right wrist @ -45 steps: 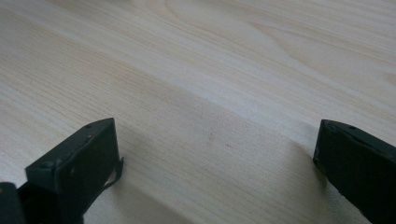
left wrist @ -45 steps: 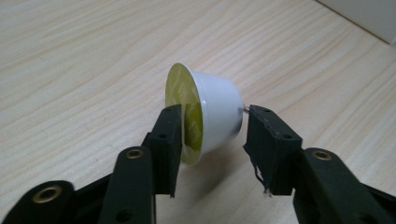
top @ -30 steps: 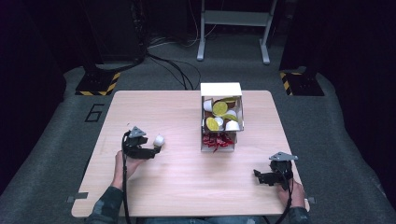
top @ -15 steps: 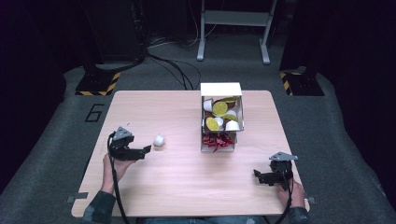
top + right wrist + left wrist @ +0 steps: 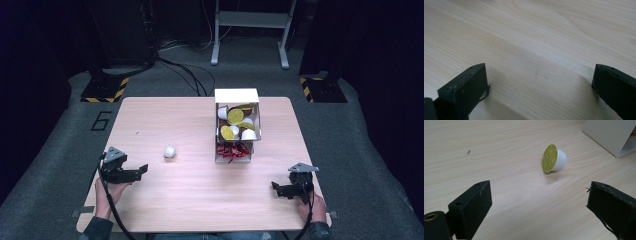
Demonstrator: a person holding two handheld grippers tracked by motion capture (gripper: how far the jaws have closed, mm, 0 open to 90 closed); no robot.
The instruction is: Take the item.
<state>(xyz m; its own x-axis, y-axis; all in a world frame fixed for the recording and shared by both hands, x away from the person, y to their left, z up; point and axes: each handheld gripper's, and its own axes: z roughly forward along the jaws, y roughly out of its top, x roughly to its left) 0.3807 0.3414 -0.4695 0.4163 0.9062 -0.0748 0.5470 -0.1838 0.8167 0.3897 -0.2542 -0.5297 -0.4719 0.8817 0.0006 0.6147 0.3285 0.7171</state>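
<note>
A small white capsule with a yellow-green lid (image 5: 169,151) lies on its side on the wooden table (image 5: 165,115), left of the middle. In the left gripper view the capsule (image 5: 554,158) rests well beyond the jaws, lid turned toward the camera. My left gripper (image 5: 144,169) sits near the table's front left, pointing right, apart from the capsule. Its jaws have just been opening and nothing is between them (image 5: 541,200). My right gripper (image 5: 275,187) rests near the front right corner, open over bare wood (image 5: 539,80).
A white open box (image 5: 236,95) stands right of centre, holding several yellow-lidded and white capsules, with red wrappers (image 5: 232,150) at its near end. A corner of the box (image 5: 609,135) shows in the left gripper view. Dark floor and cables lie beyond the table.
The left gripper has drawn back to the left and toward the front edge, leaving the capsule lying on the table where its jaws were. The right gripper has kept still.
</note>
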